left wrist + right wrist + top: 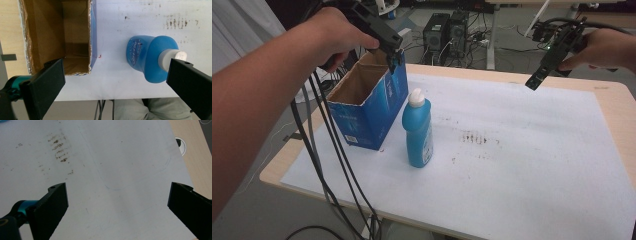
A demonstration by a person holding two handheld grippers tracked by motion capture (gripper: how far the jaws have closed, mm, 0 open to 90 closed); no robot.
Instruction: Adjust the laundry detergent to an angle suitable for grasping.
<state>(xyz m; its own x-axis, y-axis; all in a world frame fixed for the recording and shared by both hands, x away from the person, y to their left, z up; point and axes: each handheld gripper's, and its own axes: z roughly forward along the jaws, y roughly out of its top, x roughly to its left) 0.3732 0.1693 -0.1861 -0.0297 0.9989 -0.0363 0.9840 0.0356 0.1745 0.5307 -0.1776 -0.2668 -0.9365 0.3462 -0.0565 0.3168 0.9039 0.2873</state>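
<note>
The blue bottle stands upright on the white mat covering the surface, below and just to the side of the left tongs, touching neither blade. It looks like rigid, smooth plastic, probably slippery and top-heavy if part full, so the narrower neck under the white cap seems the surest place to grip. The left tongs hang wide open and empty over the near rim of the blue cardboard box; in the left gripper view that box stands open-topped with nothing visible inside. The right tongs hover well apart, spread wide, holding nothing, above bare mat with brown smudges.
</note>
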